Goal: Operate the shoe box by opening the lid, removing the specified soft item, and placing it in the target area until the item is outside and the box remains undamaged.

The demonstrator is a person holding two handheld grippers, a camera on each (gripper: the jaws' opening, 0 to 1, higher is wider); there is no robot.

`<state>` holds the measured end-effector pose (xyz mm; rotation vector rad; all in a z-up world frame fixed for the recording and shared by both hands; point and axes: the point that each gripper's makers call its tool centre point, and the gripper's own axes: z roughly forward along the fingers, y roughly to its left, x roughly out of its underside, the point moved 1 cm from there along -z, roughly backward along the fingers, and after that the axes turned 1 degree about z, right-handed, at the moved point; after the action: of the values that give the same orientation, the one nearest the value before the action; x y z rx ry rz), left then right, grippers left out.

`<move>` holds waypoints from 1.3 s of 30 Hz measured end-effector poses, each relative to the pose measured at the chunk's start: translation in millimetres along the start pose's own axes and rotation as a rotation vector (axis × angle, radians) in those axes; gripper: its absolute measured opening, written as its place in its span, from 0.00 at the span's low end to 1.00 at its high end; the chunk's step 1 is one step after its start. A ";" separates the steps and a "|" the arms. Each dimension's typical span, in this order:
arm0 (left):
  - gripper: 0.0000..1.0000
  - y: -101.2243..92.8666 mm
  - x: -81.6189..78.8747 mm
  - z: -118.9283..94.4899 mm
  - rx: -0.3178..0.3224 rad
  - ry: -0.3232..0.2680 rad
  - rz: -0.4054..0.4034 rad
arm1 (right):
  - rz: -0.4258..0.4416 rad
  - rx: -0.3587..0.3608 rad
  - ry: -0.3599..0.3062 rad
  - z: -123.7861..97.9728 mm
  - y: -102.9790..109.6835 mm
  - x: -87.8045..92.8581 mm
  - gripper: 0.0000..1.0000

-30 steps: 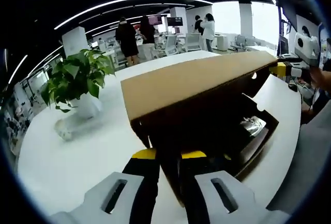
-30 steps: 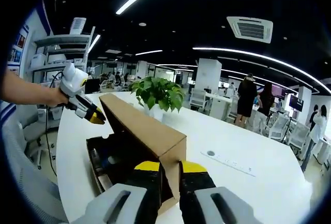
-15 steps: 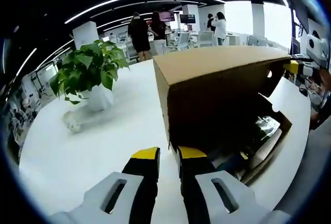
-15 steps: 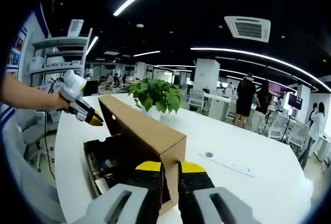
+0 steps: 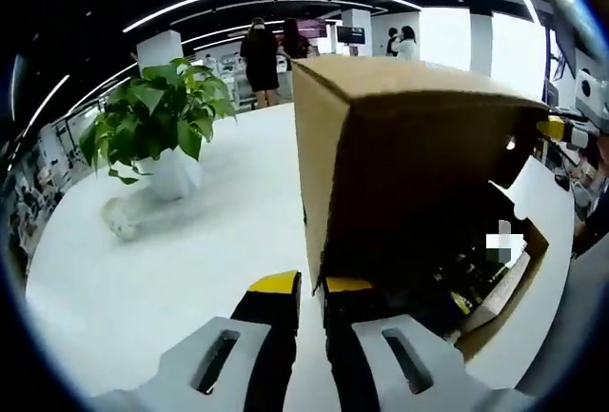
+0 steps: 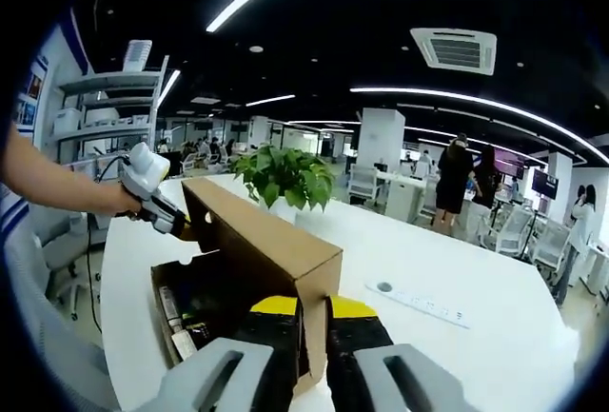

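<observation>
**Lid raised, both grippers on its edge**

One cardboard box (image 6: 205,312) sits on a white table (image 6: 447,355), its lid (image 6: 262,241) lifted and tilted up over the dark interior. In the right gripper view the right gripper (image 6: 312,309) has its two yellow-tipped jaws nearly together, pinching the near corner flap of the lid between them. At the lid's far end, the left gripper (image 6: 186,229) reaches in from the left of that view, held in a hand (image 6: 128,205), with its tip at the lid's edge.

In the left gripper view the left gripper (image 5: 300,285) shows its two jaws close together, with the lower edge of the lid's (image 5: 400,146) side flap between them; the flap appears to be pinched, though the dark underside makes the contact hard to confirm. The open box (image 5: 495,288) lies below and to the right, holding dark contents that cannot be made out; the soft item cannot be picked out among them. The right gripper (image 5: 561,128) shows at the lid's far corner.

One potted plant (image 5: 152,136) stands on the table (image 5: 171,279) well apart from the box; in the right gripper view the plant (image 6: 284,176) rises behind the lid. Two people (image 5: 262,50) stand together beyond the table, and two more (image 5: 404,41) further right.
</observation>
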<state>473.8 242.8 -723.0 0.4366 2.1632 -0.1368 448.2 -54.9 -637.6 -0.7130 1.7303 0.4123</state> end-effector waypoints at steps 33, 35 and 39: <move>0.00 -4.0 12.2 -0.5 0.011 0.000 -0.027 | 0.026 0.012 -0.009 14.8 -19.4 -8.6 0.02; 0.00 -3.2 12.0 -0.3 0.010 0.005 -0.033 | 0.028 0.011 -0.009 15.2 -19.6 -8.9 0.02; 0.00 -2.9 9.6 1.9 -0.004 0.025 -0.030 | 0.012 0.013 -0.014 16.6 -20.2 -10.3 0.03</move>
<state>469.1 242.0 -732.0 0.4055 2.1945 -0.1452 475.2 -57.4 -630.5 -0.6893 1.7231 0.4129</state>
